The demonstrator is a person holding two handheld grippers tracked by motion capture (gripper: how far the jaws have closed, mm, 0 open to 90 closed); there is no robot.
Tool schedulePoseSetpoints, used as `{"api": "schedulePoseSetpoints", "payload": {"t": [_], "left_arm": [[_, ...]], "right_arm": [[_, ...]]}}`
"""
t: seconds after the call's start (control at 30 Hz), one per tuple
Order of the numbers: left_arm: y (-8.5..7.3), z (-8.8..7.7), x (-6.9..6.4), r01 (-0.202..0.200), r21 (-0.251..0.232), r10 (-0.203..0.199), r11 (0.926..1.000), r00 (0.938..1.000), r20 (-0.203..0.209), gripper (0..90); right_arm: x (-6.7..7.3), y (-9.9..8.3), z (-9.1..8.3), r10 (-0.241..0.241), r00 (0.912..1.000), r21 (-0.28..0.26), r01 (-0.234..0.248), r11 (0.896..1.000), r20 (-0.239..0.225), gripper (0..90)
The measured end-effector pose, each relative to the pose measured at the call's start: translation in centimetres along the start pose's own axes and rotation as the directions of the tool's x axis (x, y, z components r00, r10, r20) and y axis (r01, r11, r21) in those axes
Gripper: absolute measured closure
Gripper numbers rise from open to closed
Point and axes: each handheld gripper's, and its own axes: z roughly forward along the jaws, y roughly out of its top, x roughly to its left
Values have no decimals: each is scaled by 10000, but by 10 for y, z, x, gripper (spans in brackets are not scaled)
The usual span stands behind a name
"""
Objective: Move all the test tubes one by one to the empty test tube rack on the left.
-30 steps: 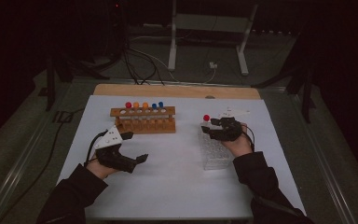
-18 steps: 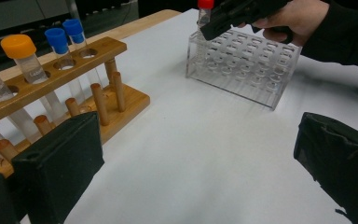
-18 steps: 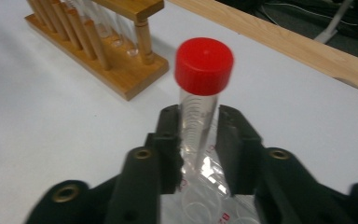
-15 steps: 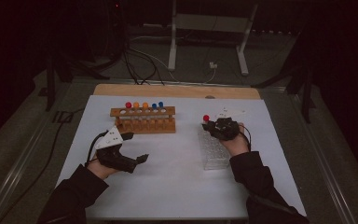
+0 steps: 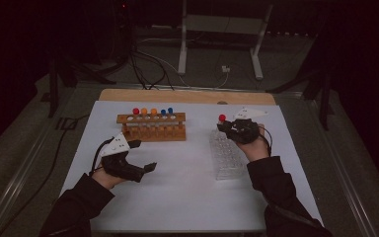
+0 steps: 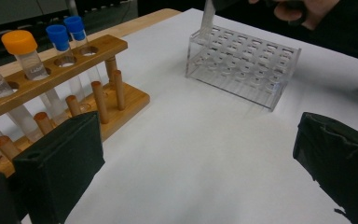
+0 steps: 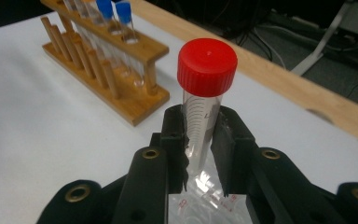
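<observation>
My right gripper is shut on a clear tube with a red cap, which stands upright between the pads. In the high view that gripper hangs over the far end of the clear plastic rack, the red cap poking up. The tube's lower end is just above the rack's far corner. My left gripper rests open on the white sheet, nothing between its pads, in front of the wooden rack.
The wooden rack holds several capped tubes: red, orange and blue. A wooden board edge runs behind the white sheet. Stands and cables lie on the floor beyond the table.
The right hand has risen a little, lifting the red-capped tube higher above the clear rack. The left hand has kept still.
</observation>
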Motion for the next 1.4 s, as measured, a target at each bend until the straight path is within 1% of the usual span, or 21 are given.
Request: {"api": "schedulePoseSetpoints", "payload": {"t": [0.17,0.23,0.4,0.47,0.57,0.6,0.77,0.8,0.9,1.1,1.23,1.3,1.4], "left_arm": [[1,-1,-1,-22,-35,22,10000,10000,-12,24],[2,-1,-1,4,-31,-4,10000,10000,55,24],[3,-2,-1,136,-109,-133,9998,9996,256,24],[3,-3,-2,94,-103,-91,9999,9996,250,24],[5,-2,-3,59,-131,-54,9999,9994,329,24],[5,-2,-4,102,-167,-95,9998,9991,411,24],[7,-2,-7,204,-133,-195,9997,9975,673,25],[7,-2,-7,159,-115,-151,9998,9977,654,25],[9,-1,-10,105,-106,-97,9999,9971,761,25],[13,1,-15,65,-150,-49,9999,9943,1061,25],[17,4,-20,4,-192,20,9998,9922,1247,26],[19,5,-23,-91,-230,120,9997,9916,1284,29],[24,6,-26,-45,-346,95,9994,9894,1446,42]], "right_arm": [[1,12,-13,-114,9999,-227,116,9997,70,752],[4,16,-18,-164,9998,-305,166,9994,61,752],[13,21,-24,-267,9995,-413,259,9988,-189,752],[19,22,-24,-351,9990,-460,337,9984,-292,751],[27,19,-24,-347,9979,-502,320,9982,-549,751],[30,18,-24,-378,9972,-488,346,9982,-652,751],[48,10,-19,-556,9934,-244,535,9983,-1004,751],[52,8,-18,-557,9922,-194,538,9984,-1112,751],[64,3,-16,-703,9881,-60,702,9975,-1368,752],[85,-4,-8,-1005,9769,170,1056,9943,-1884,752],[96,-7,-3,-1156,9710,277,1240,9919,-2091,752],[100,-9,-1,-1168,9683,328,1271,9914,-2206,751],[107,-10,1,-1217,9632,379,1346,9902,-2395,751]]}}
